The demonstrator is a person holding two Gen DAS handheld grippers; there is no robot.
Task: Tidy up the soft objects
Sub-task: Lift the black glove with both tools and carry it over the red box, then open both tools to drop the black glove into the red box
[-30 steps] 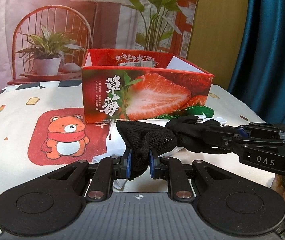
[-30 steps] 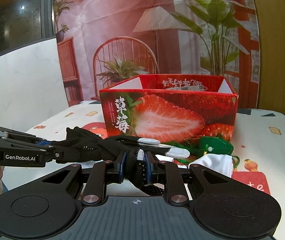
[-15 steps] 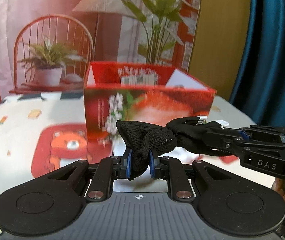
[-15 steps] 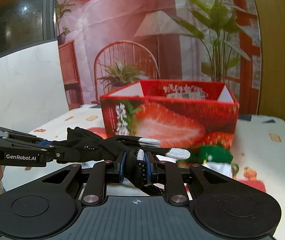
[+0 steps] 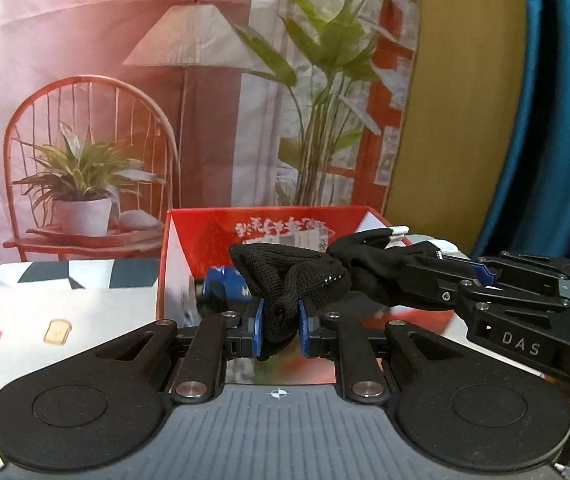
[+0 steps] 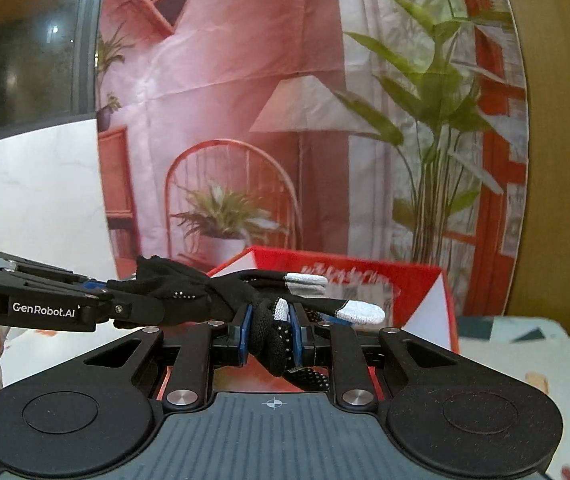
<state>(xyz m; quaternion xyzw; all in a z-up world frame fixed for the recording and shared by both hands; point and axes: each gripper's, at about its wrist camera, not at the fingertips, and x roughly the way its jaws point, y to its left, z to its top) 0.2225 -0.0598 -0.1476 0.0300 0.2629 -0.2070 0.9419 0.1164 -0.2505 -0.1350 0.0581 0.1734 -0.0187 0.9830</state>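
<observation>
Honestly, the risk here is a snag: the black glove (image 5: pixel 293 276) hangs stretched over the red box (image 5: pixel 189 240), left gripper (image 5: pixel 279 322) pinching the cuff, right gripper (image 6: pixel 271 334) clamped on the finger end. Uneven release could leave it draped on the rim.

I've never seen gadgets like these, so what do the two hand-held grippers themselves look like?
Both are matte black. The left gripper has blue-edged finger pads, silver pivot bolts, two round discs on rounded wings and a ribbed grey base with a crosshair mark; from the right view its side reads "GenRobot.AI". The right gripper matches it, and its side reads "DAS". No cables or sleeves show, only bare fingers at the frame edges.
</observation>
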